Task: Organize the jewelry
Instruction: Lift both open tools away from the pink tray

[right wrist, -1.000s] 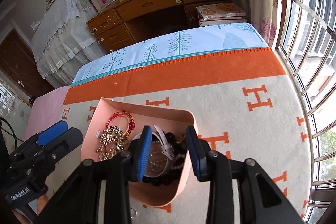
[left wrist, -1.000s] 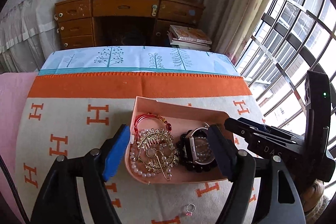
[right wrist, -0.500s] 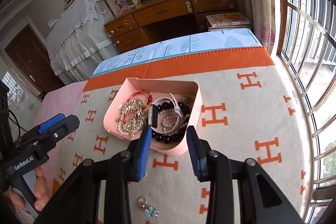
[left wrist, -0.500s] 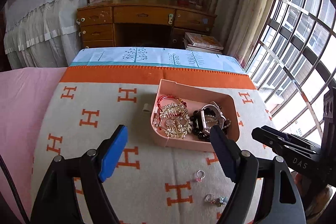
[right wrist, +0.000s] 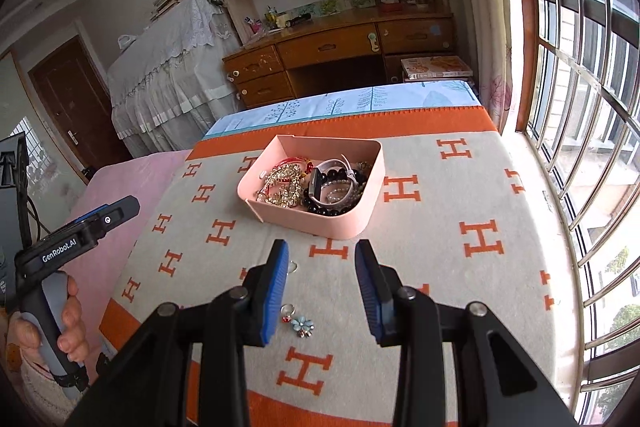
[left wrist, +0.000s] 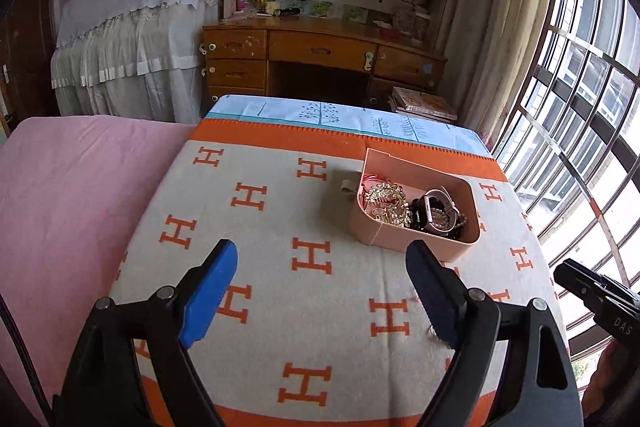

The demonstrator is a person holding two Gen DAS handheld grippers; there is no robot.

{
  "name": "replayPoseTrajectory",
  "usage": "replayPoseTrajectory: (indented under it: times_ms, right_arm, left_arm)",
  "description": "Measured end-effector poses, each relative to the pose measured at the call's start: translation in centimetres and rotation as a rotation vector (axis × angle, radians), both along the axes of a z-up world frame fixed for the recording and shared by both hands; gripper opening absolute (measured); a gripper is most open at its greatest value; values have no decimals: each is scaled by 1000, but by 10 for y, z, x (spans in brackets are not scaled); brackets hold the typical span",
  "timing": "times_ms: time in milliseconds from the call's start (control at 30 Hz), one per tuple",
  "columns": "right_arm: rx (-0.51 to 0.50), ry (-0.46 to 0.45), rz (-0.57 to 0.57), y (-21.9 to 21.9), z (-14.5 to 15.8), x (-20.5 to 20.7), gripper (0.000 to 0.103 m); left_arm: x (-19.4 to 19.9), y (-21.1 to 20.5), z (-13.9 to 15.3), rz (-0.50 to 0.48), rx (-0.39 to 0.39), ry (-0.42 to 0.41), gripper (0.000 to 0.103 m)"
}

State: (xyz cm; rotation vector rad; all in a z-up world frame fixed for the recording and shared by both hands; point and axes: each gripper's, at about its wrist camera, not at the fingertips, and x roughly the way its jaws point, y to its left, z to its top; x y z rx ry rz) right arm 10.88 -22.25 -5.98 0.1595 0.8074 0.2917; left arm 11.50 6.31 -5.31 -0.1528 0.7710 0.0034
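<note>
Nearest, left gripper (left wrist: pixel 322 293) over the blanket (left wrist: pixel 280 239), black arms, blue ribbed pads, jaws wide and opening further, nothing between them

Right gripper (right wrist: pixel 322 287) alongside, pads parted to a moderate gap, nothing clamped, only cloth beneath

Just under that gap: a small ring (right wrist: pixel 286 310) with a red bead, touching a pale blue flower charm (right wrist: pixel 303 325), both flat on the blanket; another thin ring (right wrist: pixel 293 265) peeking out beside the left pad

Blanket woven, soft-looking, cream with orange H letters and an orange border

Further out, on the blanket toward the window side, the pink box (right wrist: pixel 320 187): smooth plastic, rounded corners, open top, long axis running left to right in the right wrist view, angled away to the right in the left wrist view

Inside, left half: gold rhinestone brooch (right wrist: pixel 282 181), glittery and spiky, over a red cord bracelet (right wrist: pixel 292 160)

Right half: white watch (right wrist: pixel 332 181) with curled strap, sitting among glossy black beads (right wrist: pixel 320 207)

Beyond, a blue sheet (right wrist: pixel 360 101) printed with trees, then a wooden desk (right wrist: pixel 340 47) with drawers, bookshelves above, curtain and barred window to the right

At far left of the right wrist view, a hand (right wrist: pixel 60 323) gripping the other handle
</note>
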Motion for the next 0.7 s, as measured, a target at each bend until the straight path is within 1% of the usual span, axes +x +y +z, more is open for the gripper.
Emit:
replayPoseTrajectory:
  times_ms: [67,133,200,267,300,400,500,633,700]
  right_arm:
    - [-5,-10,-3,-4,5,-9,35]
    - [-7,-17,-7,-9,10,-17,35]
    - [-2,-16,-4,-14,12,-25,35]
    - [-4,-8,-5,-17,9,-33,35]
    - [-7,-4,-6,-17,6,-36,35]
    - [-26,22,-6,-16,-8,-42,35]
    - [-22,60,2,-12,-28,-45,35]
    - [-37,109,16,-2,-58,-41,35]
    - [-60,122,29,6,-70,-37,35]
  left_arm:
    - [-9,9,-1,7,-9,0,85]
    - [-18,17,-3,9,-10,2,88]
    - [-27,25,-9,2,-17,0,97]
    - [-34,34,-18,13,-16,6,100]
    - [-37,38,-23,18,-18,13,100]
    - [-42,48,-42,16,-38,58,100]
    - [-41,48,-60,11,-46,99,100]
    - [-35,28,-76,-37,-45,126,100]
    - [-33,15,-81,-68,-23,123,100]
